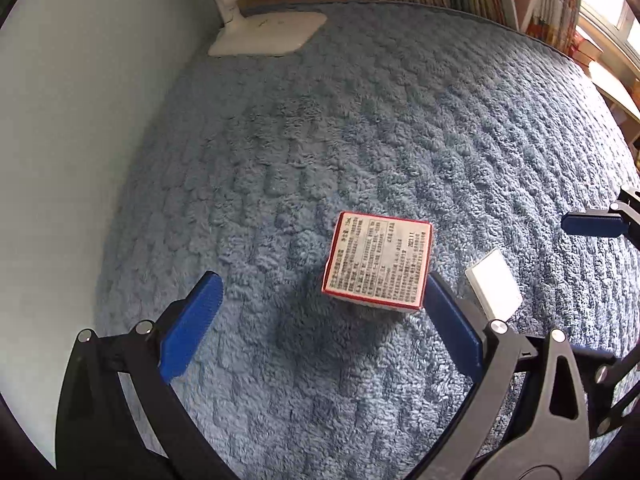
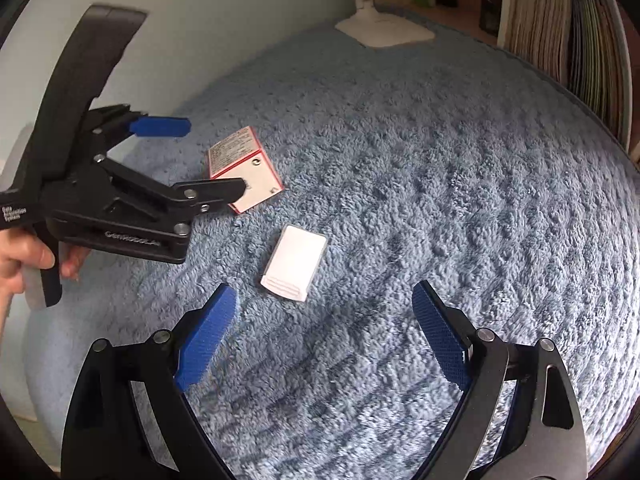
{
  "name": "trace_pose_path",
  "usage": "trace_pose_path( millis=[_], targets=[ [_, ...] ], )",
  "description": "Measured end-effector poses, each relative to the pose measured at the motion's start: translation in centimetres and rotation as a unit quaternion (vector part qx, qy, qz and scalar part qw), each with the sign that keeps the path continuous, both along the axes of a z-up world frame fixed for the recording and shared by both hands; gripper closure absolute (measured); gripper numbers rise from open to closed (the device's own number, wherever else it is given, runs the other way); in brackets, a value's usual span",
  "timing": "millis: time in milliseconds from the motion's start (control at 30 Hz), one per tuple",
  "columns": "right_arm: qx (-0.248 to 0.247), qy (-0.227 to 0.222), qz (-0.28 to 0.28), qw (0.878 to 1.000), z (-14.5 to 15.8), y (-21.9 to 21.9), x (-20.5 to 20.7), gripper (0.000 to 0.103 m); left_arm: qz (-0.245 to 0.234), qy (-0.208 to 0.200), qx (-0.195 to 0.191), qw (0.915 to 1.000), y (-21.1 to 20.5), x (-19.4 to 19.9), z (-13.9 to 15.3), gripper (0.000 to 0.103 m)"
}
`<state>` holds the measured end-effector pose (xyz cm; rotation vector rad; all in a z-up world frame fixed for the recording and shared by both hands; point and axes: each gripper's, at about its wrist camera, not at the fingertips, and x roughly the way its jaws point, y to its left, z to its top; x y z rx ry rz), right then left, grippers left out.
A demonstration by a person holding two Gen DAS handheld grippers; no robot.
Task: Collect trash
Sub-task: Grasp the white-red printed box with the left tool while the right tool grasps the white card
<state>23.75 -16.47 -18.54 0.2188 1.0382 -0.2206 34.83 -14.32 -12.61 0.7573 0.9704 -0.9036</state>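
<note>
On a fluffy blue rug [image 2: 420, 168] laid over the surface, the left tongs [image 1: 320, 312] hang spread wide around a red-edged carton [image 1: 378, 266] (printed panel facing up), its right side just beside the right blue pad, the left pad well apart from it. From the right wrist view, a hand [image 2: 24, 260] grips the left tool's handle at the frame's left edge. To the right of the carton lies a small white packet [image 2: 295, 263], flat on the rug and apart from everything. The right tongs [image 2: 324, 332] hover near it, also spread wide and holding nothing. A white lamp base [image 1: 268, 34] stands at the rug's far edge, books [image 2: 568, 28] shelved beyond.
</note>
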Motion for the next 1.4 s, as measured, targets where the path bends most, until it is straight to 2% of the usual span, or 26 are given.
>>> trace_pose_path(
  millis=[333, 367, 400, 467, 533, 567, 600, 633, 667, 700, 1000, 1300, 1367, 1400],
  targets=[
    [-0.016, 0.000, -0.019, 1.000, -1.2, 0.8, 1.6, 0.016, -0.031, 0.007, 0.000, 0.9995, -1.5, 1.6, -1.2, 0.006],
    [-0.022, 0.002, -0.018, 1.000, -1.3, 0.8, 1.8, 0.023, -0.032, 0.008, 0.001, 0.9994, -1.6, 1.8, -1.4, 0.006],
    [-0.024, 0.005, -0.016, 1.000, -1.7, 1.3, 1.8, 0.034, -0.033, 0.011, 0.001, 0.9994, -1.6, 2.0, -1.7, 0.008],
    [-0.031, 0.013, -0.013, 0.999, -2.3, 1.5, 2.2, 0.041, -0.037, 0.019, -0.001, 0.9991, -1.7, 2.5, -2.2, 0.015],
    [-0.039, 0.009, -0.010, 0.999, -2.5, 1.8, 2.5, 0.042, -0.041, 0.027, -0.001, 0.9988, -1.1, 2.5, -2.6, 0.029],
    [-0.045, 0.009, -0.008, 0.999, -2.6, 1.9, 2.7, 0.048, -0.044, 0.025, 0.001, 0.9987, -0.9, 2.5, -2.7, 0.032],
    [-0.047, 0.008, -0.006, 0.999, -2.6, 1.8, 2.4, 0.056, -0.048, 0.025, 0.002, 0.9985, -0.9, 2.3, -2.9, 0.041],
    [-0.048, 0.009, -0.004, 0.999, -2.6, 1.5, 2.2, 0.060, -0.053, 0.026, 0.005, 0.9983, -0.9, 2.2, -3.0, 0.049],
    [-0.050, 0.010, -0.002, 0.999, -2.6, 1.4, 2.2, 0.069, -0.055, 0.026, 0.006, 0.9981, -1.0, 2.0, -3.0, 0.053],
    [-0.049, 0.010, -0.002, 0.999, -2.4, 1.1, 2.0, 0.073, -0.057, 0.025, 0.005, 0.9980, -1.0, 1.9, -3.0, 0.061],
    [-0.032, -0.004, 0.000, 0.999, -1.7, -0.2, 1.7, 0.073, -0.040, 0.015, 0.001, 0.9991, -0.4, 1.2, -2.3, 0.061],
    [-0.022, -0.021, 0.010, 0.999, -0.6, -0.4, 1.0, 0.073, -0.022, -0.002, -0.001, 0.9998, 0.1, -0.2, 0.4, 0.061],
    [-0.019, -0.027, 0.010, 0.999, -0.2, -0.5, 0.7, 0.073, -0.021, -0.010, 0.004, 0.9997, 0.0, -0.6, 0.9, 0.061],
    [-0.017, -0.029, 0.010, 0.999, 1.1, -2.0, 0.6, 0.073, -0.021, -0.012, 0.006, 0.9997, 0.1, -0.8, 1.1, 0.061]
  ],
)
